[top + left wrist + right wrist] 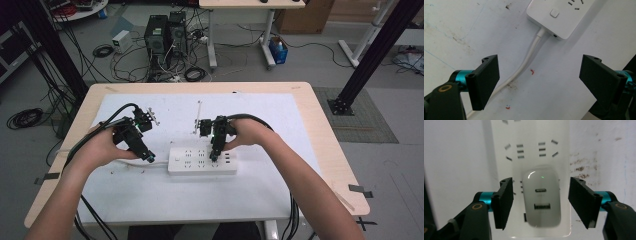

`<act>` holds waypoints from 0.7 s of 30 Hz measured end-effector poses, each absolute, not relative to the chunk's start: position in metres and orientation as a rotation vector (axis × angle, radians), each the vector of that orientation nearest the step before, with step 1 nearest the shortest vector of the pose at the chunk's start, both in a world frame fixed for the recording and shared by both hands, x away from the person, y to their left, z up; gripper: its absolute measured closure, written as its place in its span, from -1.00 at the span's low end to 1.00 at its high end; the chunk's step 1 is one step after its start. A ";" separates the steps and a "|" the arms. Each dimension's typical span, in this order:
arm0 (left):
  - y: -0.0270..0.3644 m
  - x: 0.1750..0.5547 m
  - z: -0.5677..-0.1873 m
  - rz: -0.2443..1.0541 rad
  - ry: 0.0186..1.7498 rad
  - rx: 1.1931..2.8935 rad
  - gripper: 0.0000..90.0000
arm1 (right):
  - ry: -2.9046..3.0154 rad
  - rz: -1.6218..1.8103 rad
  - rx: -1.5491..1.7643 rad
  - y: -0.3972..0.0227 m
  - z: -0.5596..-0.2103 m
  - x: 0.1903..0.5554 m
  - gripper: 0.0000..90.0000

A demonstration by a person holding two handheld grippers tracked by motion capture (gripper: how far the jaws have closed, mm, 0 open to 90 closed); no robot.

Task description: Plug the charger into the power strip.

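Observation:
A white power strip [202, 160] lies on the white mat in the middle of the table. A white charger [542, 197] with two ports and a small green light is plugged into the strip [531, 150]. My right gripper [541, 202] hovers over it, open, a jaw on either side of the charger with gaps between. In the high view the right gripper [216, 156] points down at the strip's right part. My left gripper [540, 81] is open above the strip's white cord [529, 57], near the strip's switch end [556, 17]. In the high view the left gripper [149, 156] sits just left of the strip.
The white mat [150, 200] covers most of the wooden table [330, 150]. A thin metal rod [198, 116] lies behind the grippers. Black cables trail from both grippers off the table's front. Computers and cable coils sit on the floor beyond the far edge.

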State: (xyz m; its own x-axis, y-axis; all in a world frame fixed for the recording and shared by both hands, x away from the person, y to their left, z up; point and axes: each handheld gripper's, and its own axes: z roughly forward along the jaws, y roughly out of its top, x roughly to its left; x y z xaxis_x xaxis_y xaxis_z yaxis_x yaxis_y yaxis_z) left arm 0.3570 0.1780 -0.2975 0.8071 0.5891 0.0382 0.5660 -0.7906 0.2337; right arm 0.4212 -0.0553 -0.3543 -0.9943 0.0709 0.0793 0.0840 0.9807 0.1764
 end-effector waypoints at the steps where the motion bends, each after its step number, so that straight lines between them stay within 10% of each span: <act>1: 0.178 0.357 -0.297 0.161 0.899 2.783 -0.63 | -3.050 -0.339 -0.146 -0.060 -0.346 0.420 -0.36; 21: 0.182 0.381 -0.274 0.245 0.940 2.781 -0.63 | -2.882 -0.318 -1.540 -0.249 -0.230 0.420 -0.50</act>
